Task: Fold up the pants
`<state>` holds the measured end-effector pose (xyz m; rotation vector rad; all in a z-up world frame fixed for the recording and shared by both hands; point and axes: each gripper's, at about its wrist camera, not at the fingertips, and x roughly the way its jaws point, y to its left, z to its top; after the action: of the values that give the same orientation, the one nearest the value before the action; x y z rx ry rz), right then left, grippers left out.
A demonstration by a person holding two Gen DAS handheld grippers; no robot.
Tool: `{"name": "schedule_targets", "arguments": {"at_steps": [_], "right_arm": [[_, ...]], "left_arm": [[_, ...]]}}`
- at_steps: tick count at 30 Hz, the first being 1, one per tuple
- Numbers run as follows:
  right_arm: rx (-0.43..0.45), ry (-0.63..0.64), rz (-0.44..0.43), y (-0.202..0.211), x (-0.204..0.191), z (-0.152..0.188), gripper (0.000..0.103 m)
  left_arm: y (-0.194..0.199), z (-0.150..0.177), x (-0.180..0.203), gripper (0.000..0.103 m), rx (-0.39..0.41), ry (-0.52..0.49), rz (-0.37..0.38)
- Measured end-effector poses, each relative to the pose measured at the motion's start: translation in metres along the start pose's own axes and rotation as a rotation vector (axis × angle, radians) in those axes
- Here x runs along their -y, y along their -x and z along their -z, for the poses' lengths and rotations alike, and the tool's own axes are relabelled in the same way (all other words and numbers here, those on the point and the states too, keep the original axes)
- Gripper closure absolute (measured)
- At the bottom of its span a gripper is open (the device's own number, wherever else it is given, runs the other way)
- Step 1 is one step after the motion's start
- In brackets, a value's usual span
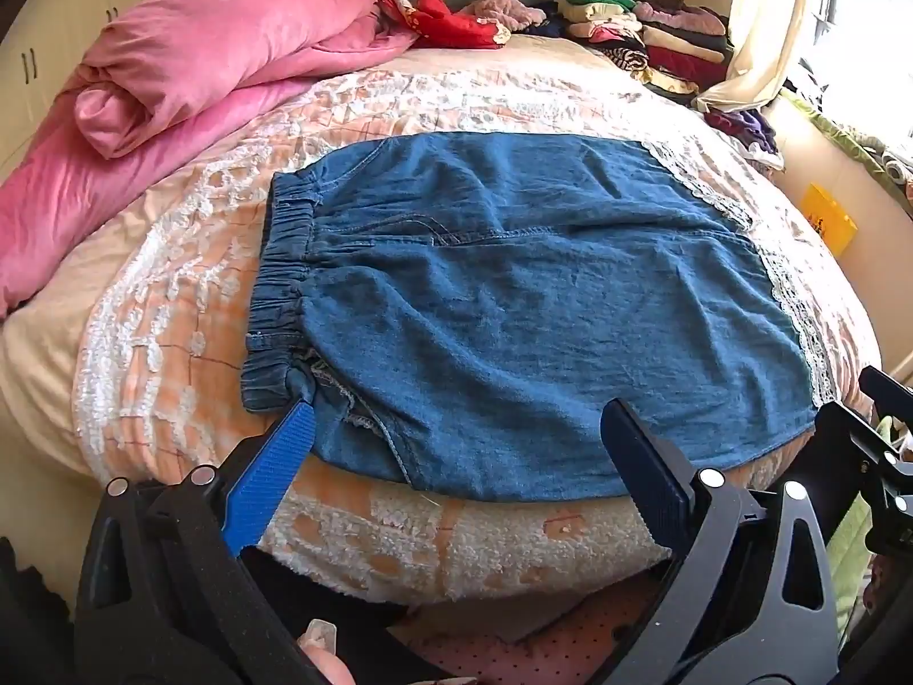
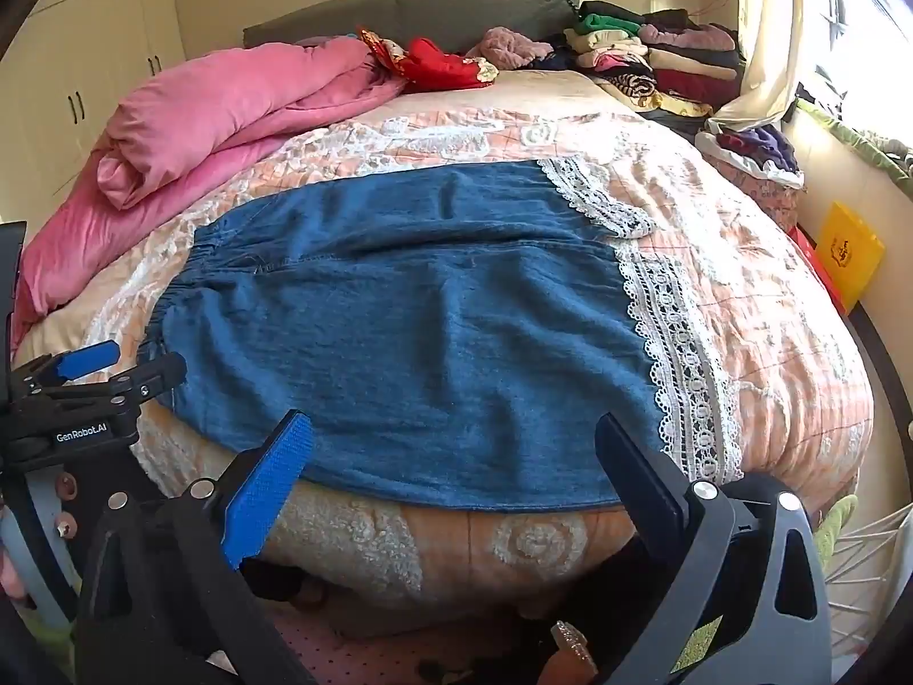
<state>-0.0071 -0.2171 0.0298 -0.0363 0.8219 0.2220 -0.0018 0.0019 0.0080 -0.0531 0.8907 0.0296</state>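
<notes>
The blue pants (image 1: 513, 308) lie flat on the bed (image 1: 188, 308), right at its near edge. They look folded already, one leg on top of the other. Their long way runs from side to side: the stretchy waistband (image 1: 279, 291) is on the left and the lace hems (image 2: 679, 377) are on the right.

The left gripper (image 1: 462, 445) hangs over the near edge by the waistband corner, and its jaws are spread wide with nothing in them. The right gripper (image 2: 451, 456) hangs over the same edge, closer to the lace end, jaws spread wide and holding nothing too.

So each end has its own gripper near it. I think the next fold brings one end over to the other.
</notes>
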Motion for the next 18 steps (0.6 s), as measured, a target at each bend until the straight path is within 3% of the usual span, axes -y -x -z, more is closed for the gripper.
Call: {"name": "schedule_targets", "arguments": {"at_steps": [18], "right_arm": [[0.002, 0.003, -0.003, 0.0022, 0.0006, -0.0007, 0.004]], "left_arm": [[0.0028, -0.0009, -0.0007, 0.009, 0.003, 0.002, -0.001]]}}
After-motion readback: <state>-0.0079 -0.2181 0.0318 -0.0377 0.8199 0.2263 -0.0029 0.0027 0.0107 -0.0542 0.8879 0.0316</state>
